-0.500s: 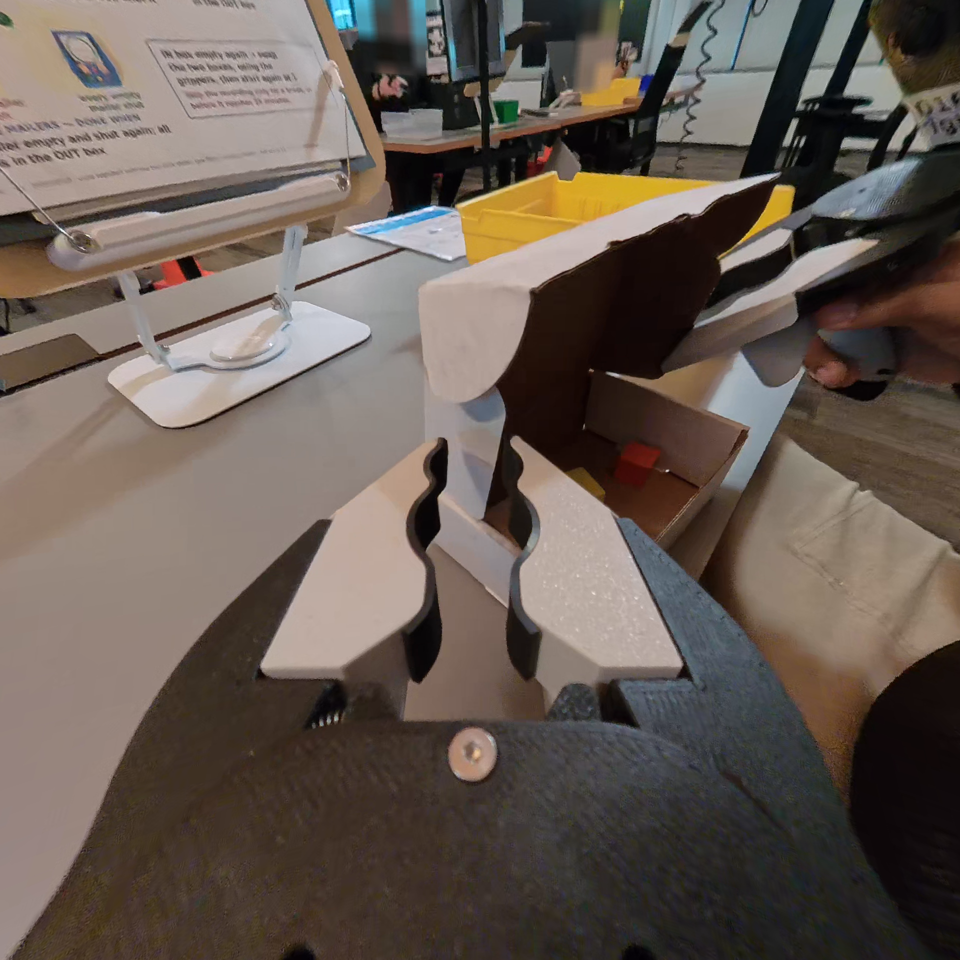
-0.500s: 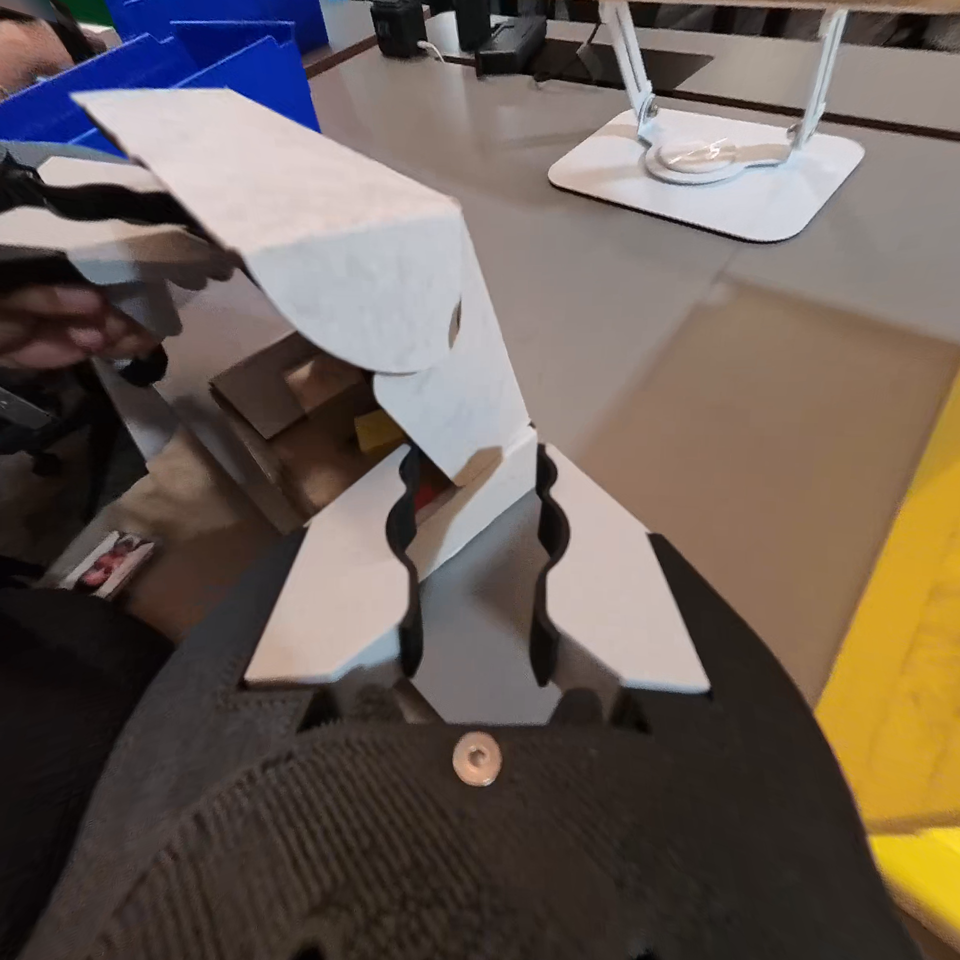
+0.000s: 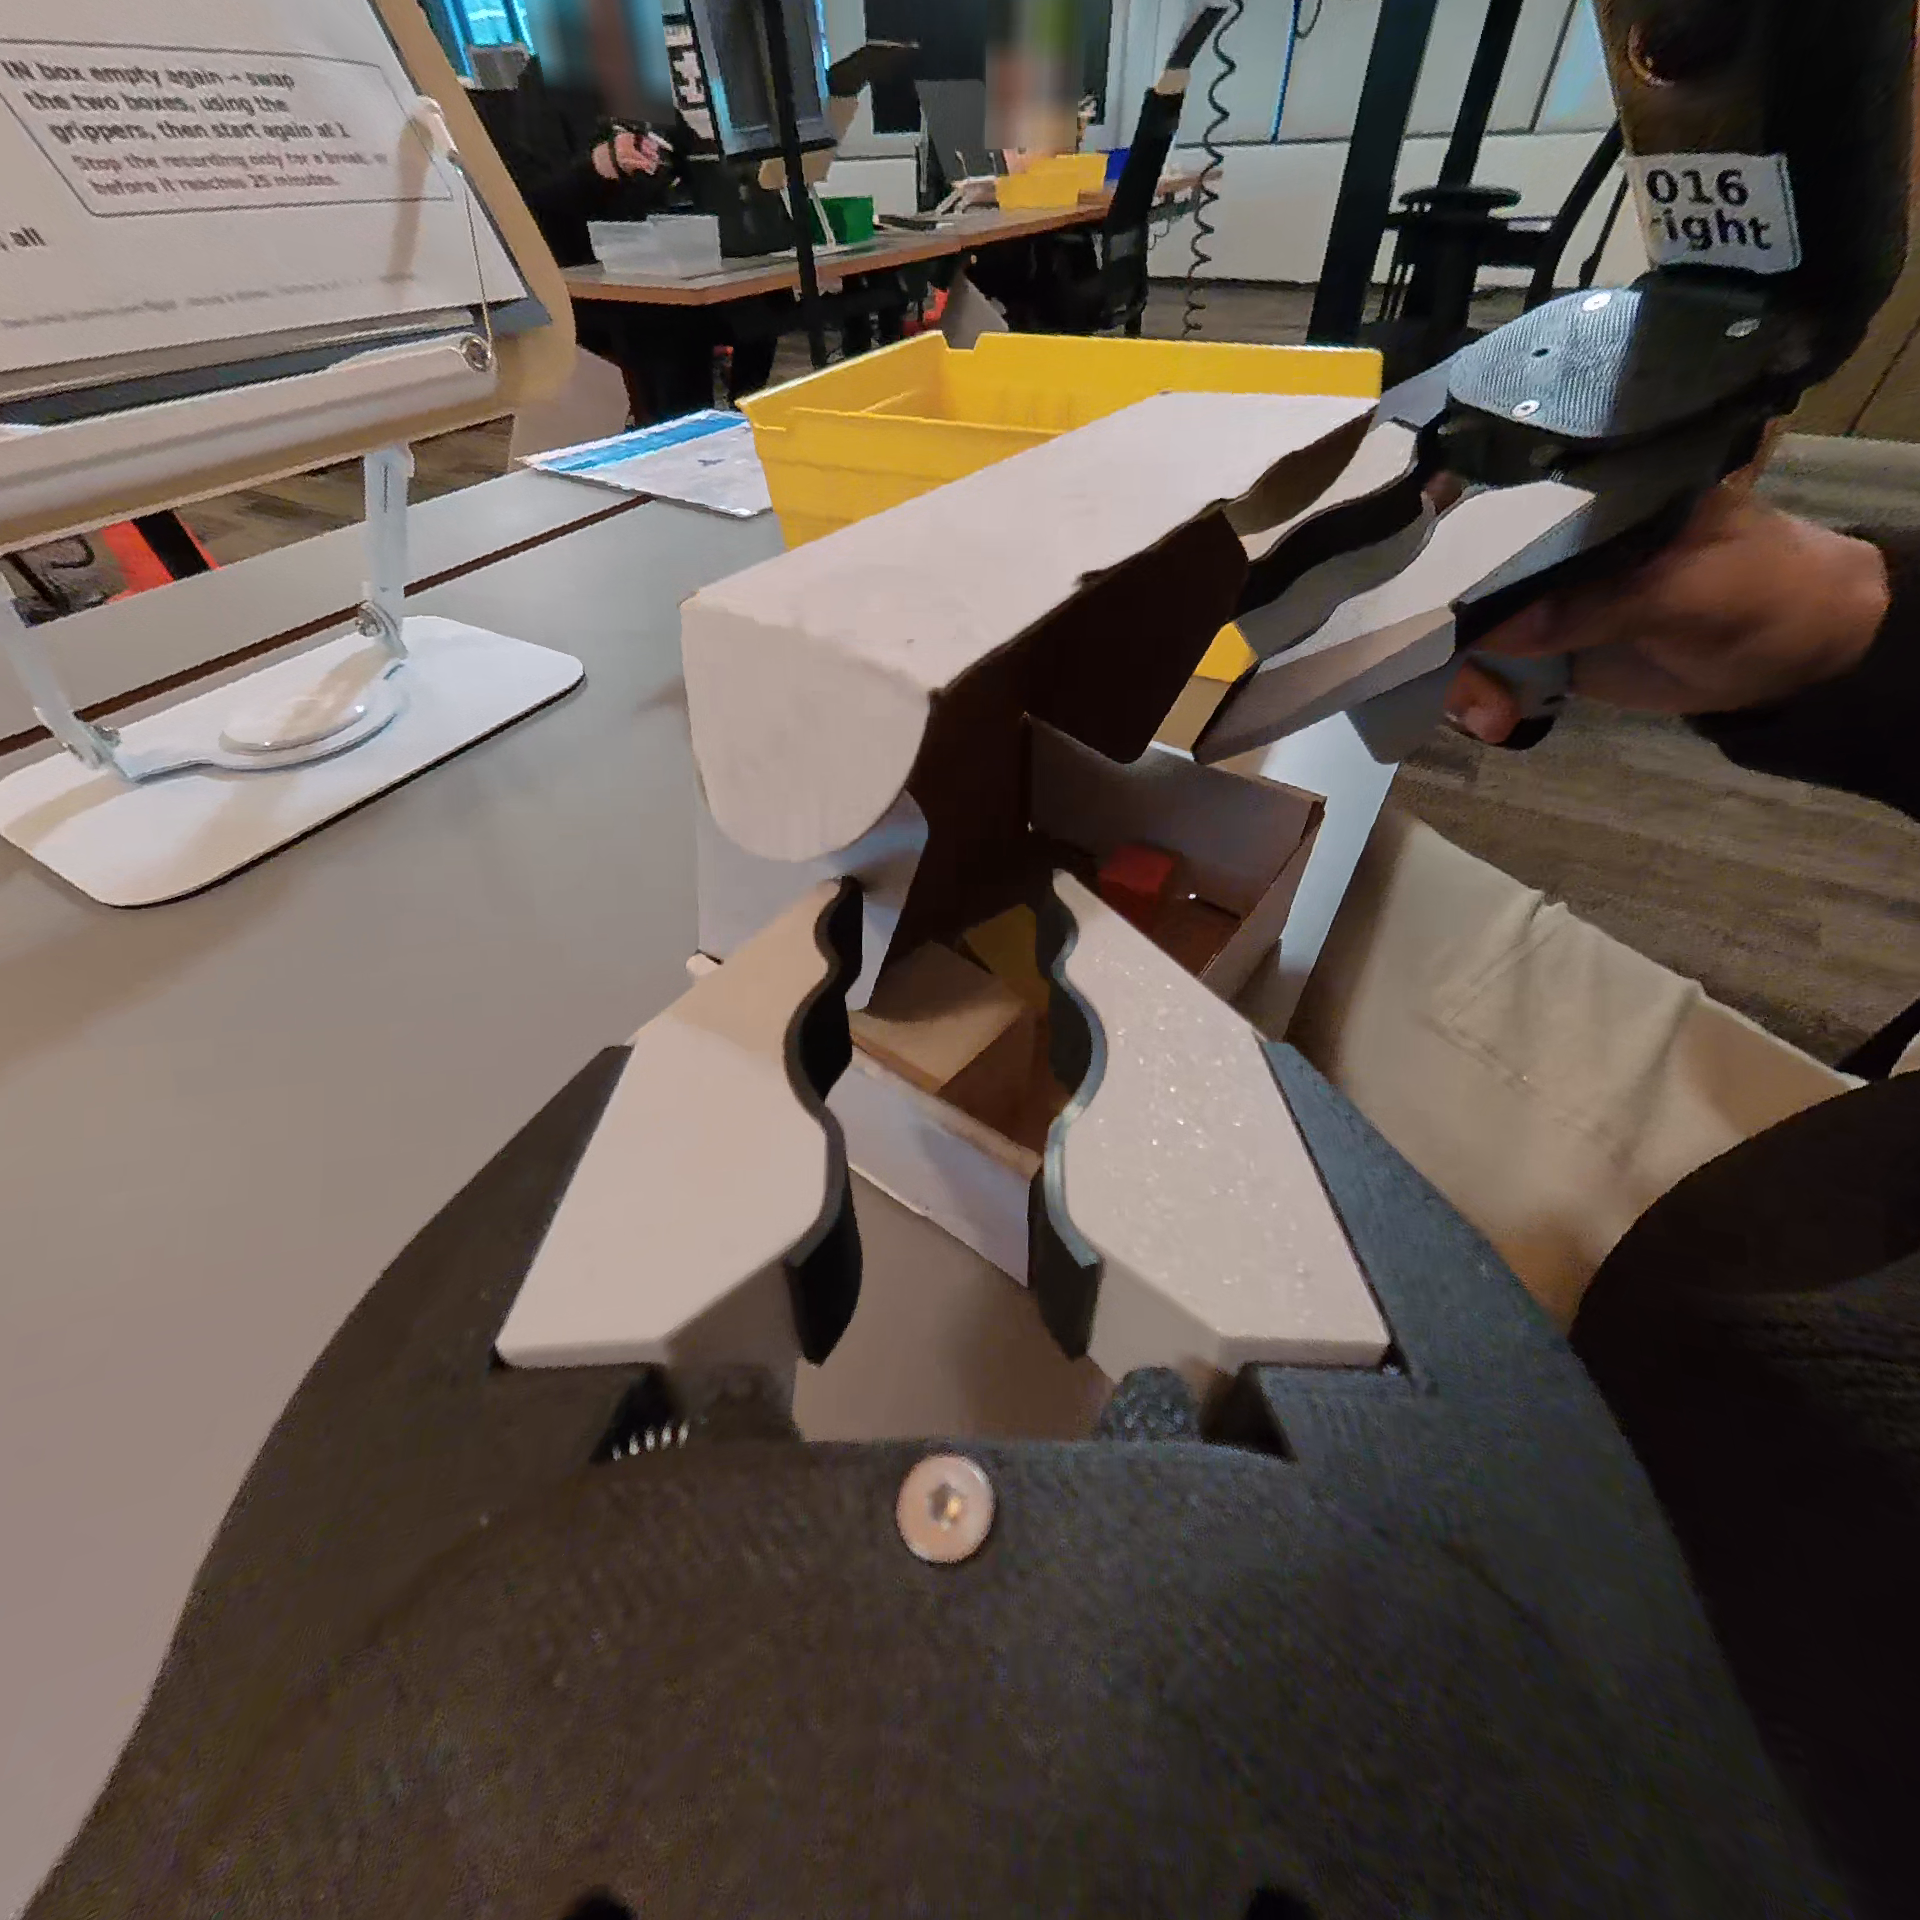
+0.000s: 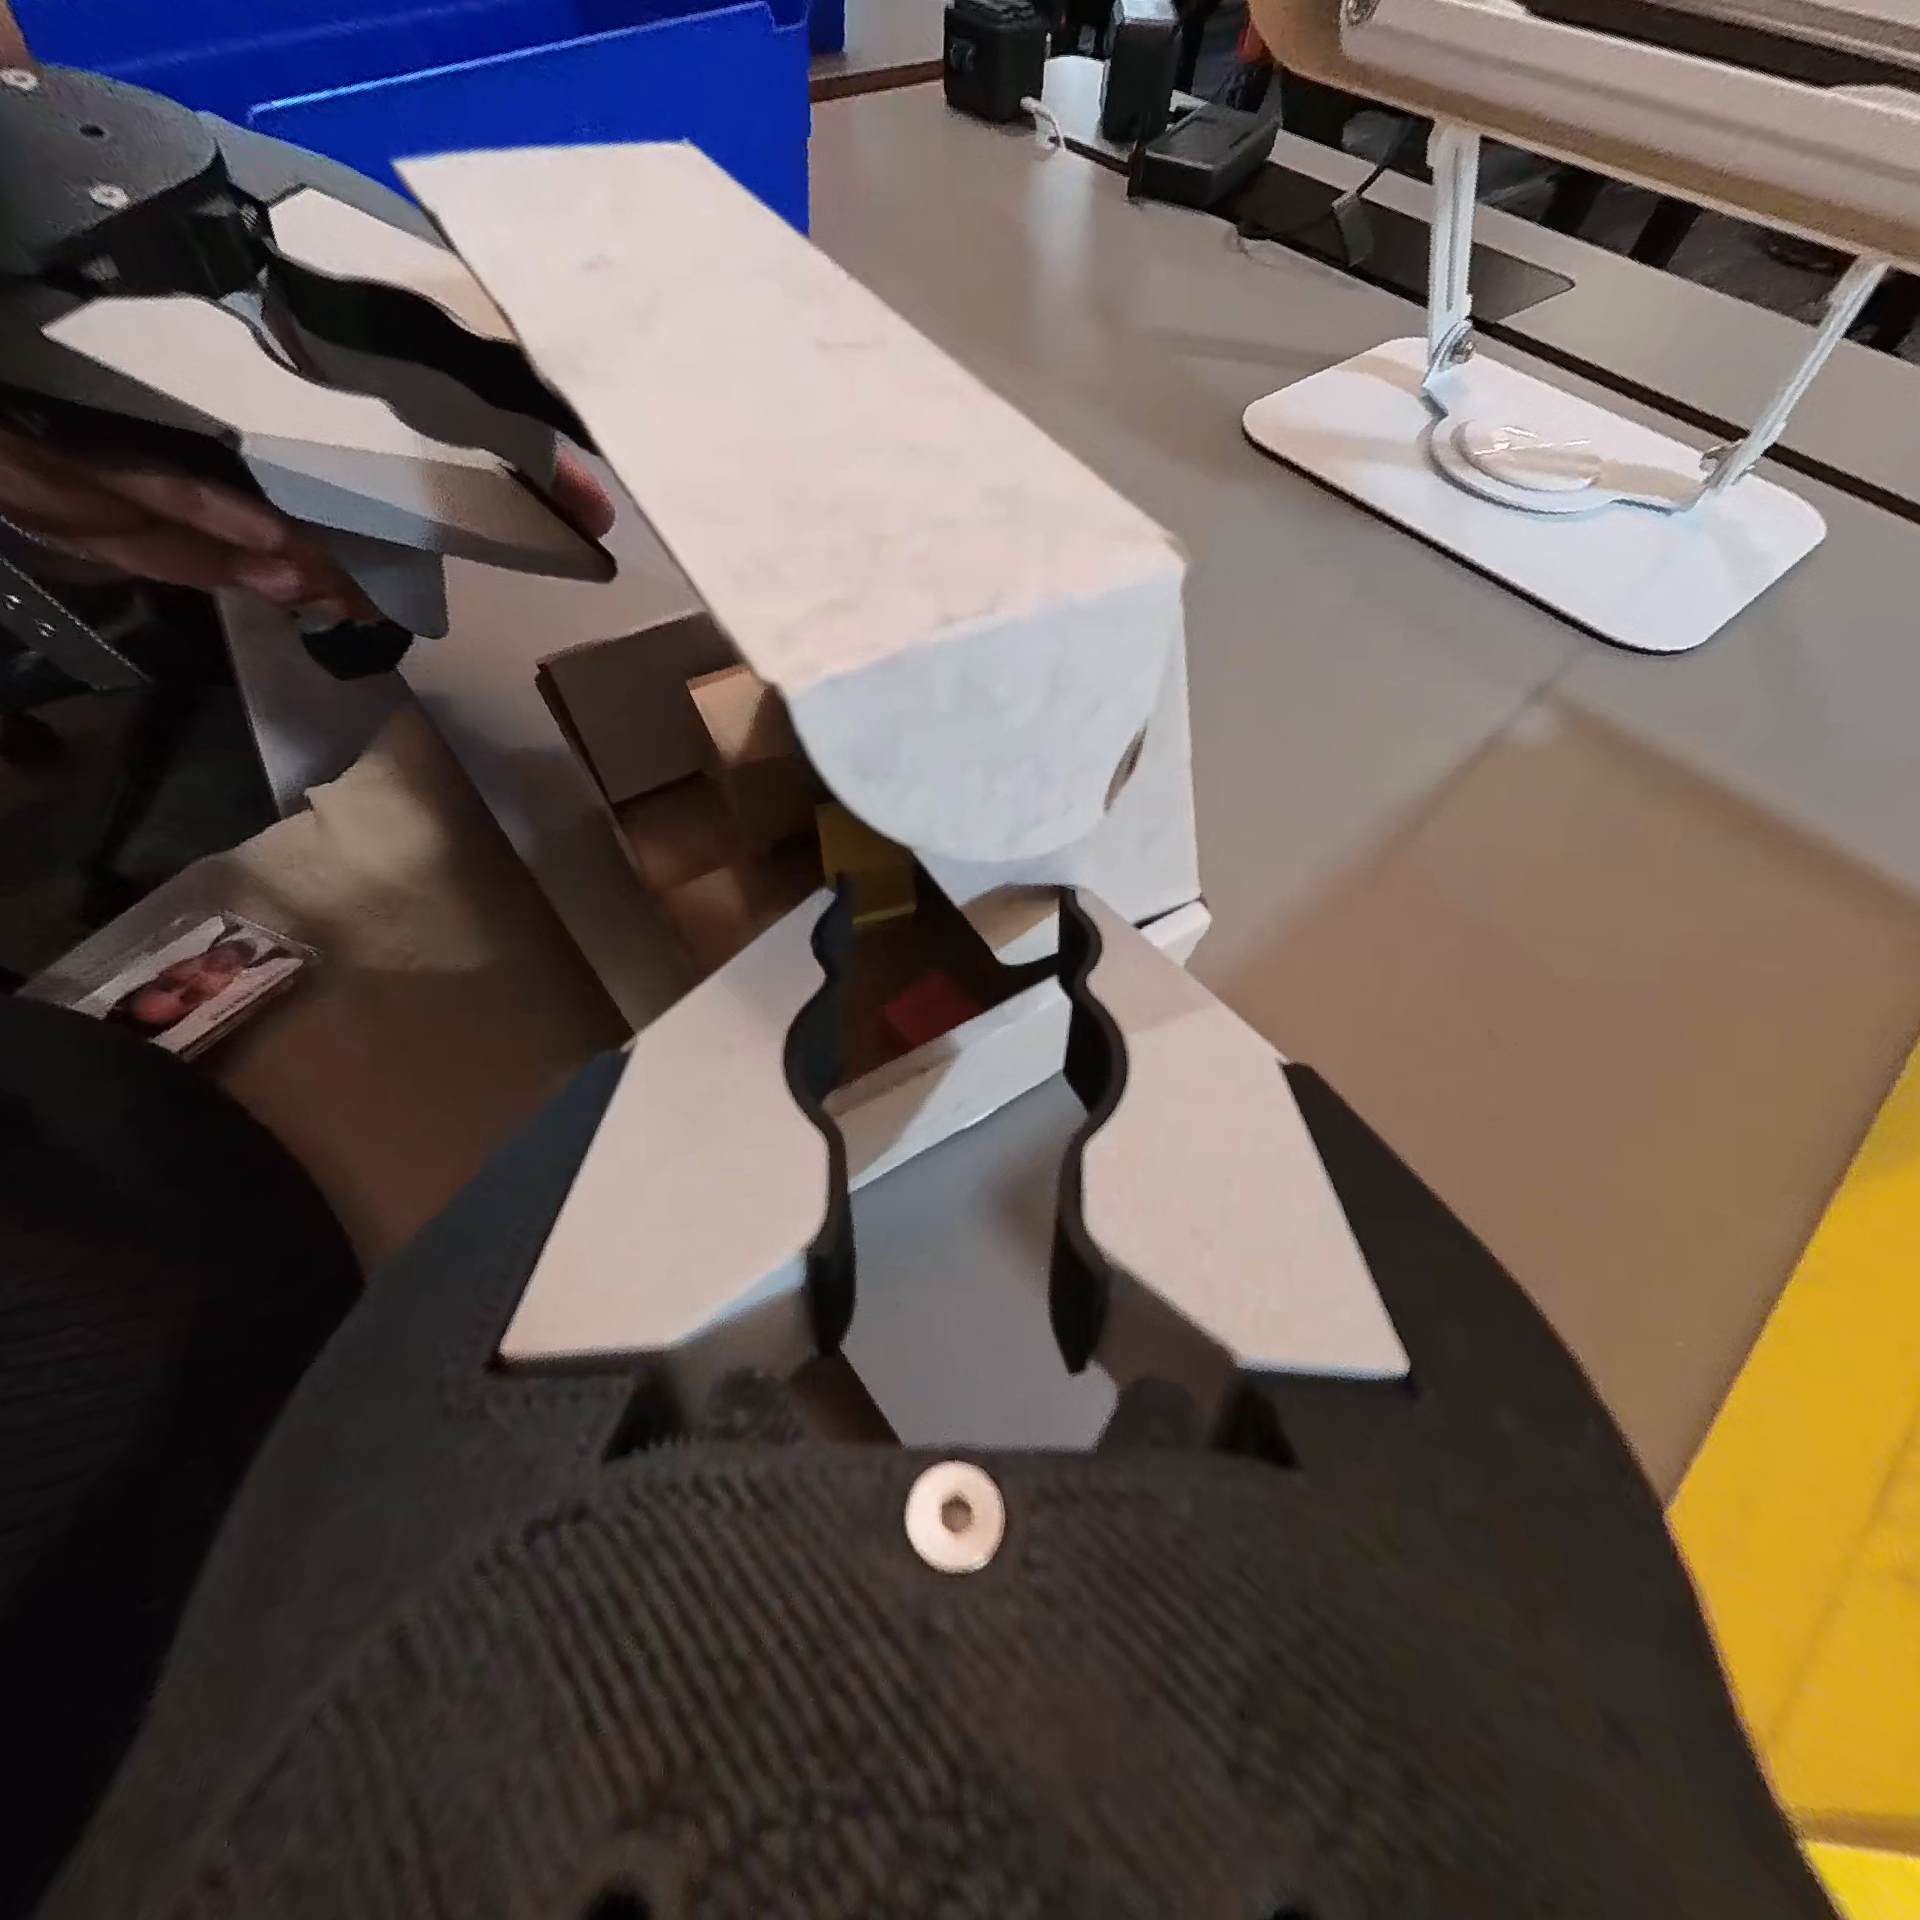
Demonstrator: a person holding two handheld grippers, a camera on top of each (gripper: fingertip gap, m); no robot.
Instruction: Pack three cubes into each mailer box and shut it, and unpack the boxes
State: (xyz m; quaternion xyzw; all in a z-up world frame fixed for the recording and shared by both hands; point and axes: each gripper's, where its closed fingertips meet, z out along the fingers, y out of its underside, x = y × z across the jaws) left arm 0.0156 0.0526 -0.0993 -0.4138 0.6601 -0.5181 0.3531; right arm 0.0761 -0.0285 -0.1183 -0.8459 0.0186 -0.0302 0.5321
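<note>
Both open, empty tools, left tool point(image 3: 951, 1081) and right tool point(image 4: 951, 1081), have closed on the mailer box point(image 3: 935, 1153) at the worktop's point(image 3: 312, 1039) near edge, flanking its half-raised lid point(image 4: 790, 436) lengthwise.

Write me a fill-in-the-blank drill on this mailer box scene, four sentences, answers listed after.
1. The lid of the white mailer box is ____, not shut.
2. Inside lie a yellow cube, a wooden cube and a ____ one.
3. The bin behind the box in the left wrist view is ____.
4. The left gripper stands ____, clamping nothing.

Missing words: raised; red; yellow; open
</note>
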